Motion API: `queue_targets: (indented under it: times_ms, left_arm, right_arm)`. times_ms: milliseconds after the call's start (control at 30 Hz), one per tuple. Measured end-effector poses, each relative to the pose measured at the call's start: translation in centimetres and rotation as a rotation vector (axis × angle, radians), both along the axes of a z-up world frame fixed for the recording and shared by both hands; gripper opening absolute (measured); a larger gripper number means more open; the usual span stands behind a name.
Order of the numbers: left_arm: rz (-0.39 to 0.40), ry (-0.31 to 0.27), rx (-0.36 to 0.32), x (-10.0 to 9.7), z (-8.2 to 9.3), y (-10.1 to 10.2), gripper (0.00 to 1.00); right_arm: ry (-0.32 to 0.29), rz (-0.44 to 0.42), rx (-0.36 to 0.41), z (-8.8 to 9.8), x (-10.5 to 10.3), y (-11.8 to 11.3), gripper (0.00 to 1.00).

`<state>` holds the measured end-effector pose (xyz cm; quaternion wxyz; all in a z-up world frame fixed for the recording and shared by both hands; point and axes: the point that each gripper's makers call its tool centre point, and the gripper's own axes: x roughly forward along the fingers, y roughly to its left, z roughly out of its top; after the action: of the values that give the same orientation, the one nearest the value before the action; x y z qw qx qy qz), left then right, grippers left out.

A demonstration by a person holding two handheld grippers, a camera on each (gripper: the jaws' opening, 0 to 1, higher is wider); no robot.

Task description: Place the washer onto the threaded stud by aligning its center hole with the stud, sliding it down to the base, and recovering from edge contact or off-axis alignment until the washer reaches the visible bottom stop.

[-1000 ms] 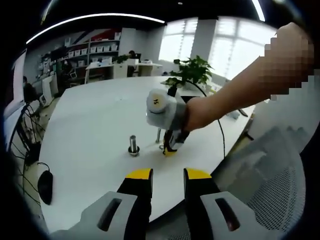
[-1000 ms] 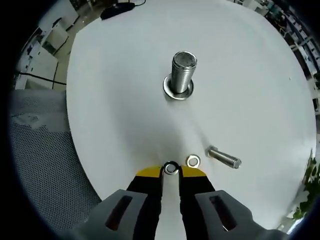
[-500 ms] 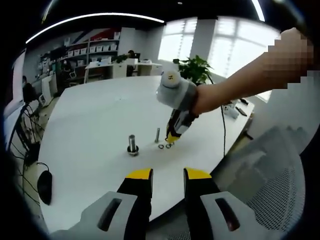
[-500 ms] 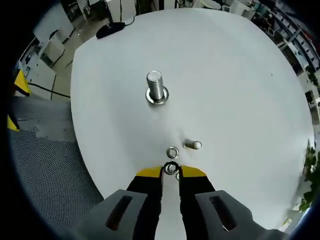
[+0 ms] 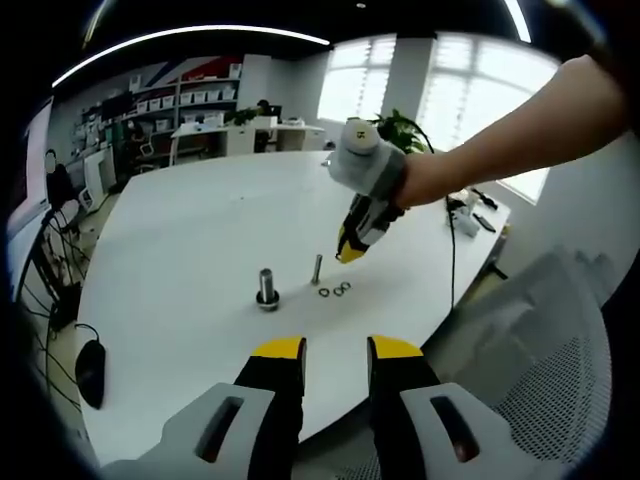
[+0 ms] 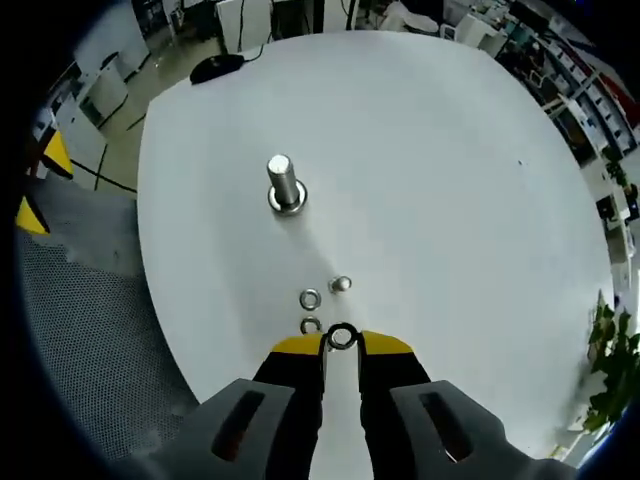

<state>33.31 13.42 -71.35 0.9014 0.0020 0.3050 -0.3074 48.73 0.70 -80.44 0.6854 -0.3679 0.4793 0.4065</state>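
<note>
In the right gripper view, the right gripper [image 6: 341, 343] rises from the bottom middle of the picture. Its yellow-tipped jaws are pinched on a small metal ring, the washer [image 6: 342, 336], which sits between the tips. The washer is up in the air above the white table [image 6: 450, 200]. Just above the tips in the picture, two more rings [image 6: 310, 299] lie flat on the table, one close behind the other. A small bolt [image 6: 341, 285] stands beside them. Higher up, left of the middle, the big threaded stud [image 6: 283, 183] stands upright on its round base. It is well apart from the held washer. A black mouse [image 6: 214, 66] lies near the table's edge at the top left.

In the left gripper view, the left gripper [image 5: 335, 350] is at the bottom middle. Its jaws stand apart with nothing between them. The right gripper [image 5: 349, 249] hangs above the table [image 5: 180, 230] in the upper middle, held by a person's hand [image 5: 420, 180]. Below it lie the two rings [image 5: 335, 290], with the small bolt [image 5: 317, 268] just left of them. The stud [image 5: 267, 288] stands farther left. A green plant [image 5: 395, 128] shows behind the hand.
</note>
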Motion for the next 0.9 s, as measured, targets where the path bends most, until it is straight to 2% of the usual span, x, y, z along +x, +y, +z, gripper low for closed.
queue_targets:
  times_ms: [167,367,667,900]
  left_arm:
    - [-0.003,0.005,0.001,-0.1,-0.1,0.0,0.22]
    - [-0.008,0.01,0.002,-0.1,-0.2,-0.1,0.22]
    - [-0.01,0.014,0.004,-0.1,-0.3,-0.1,0.22]
    - [-0.008,0.017,0.004,-0.2,-0.4,-0.1,0.22]
  right_arm:
    - [-0.038,0.059,0.008,0.7,0.6,1.0,0.13]
    - [-0.043,0.099,0.016,0.7,0.7,1.9,0.13]
    - [-0.039,0.117,0.012,0.3,1.2,2.8,0.13]
    - [-0.026,0.131,-0.013,-0.3,1.1,2.7,0.14]
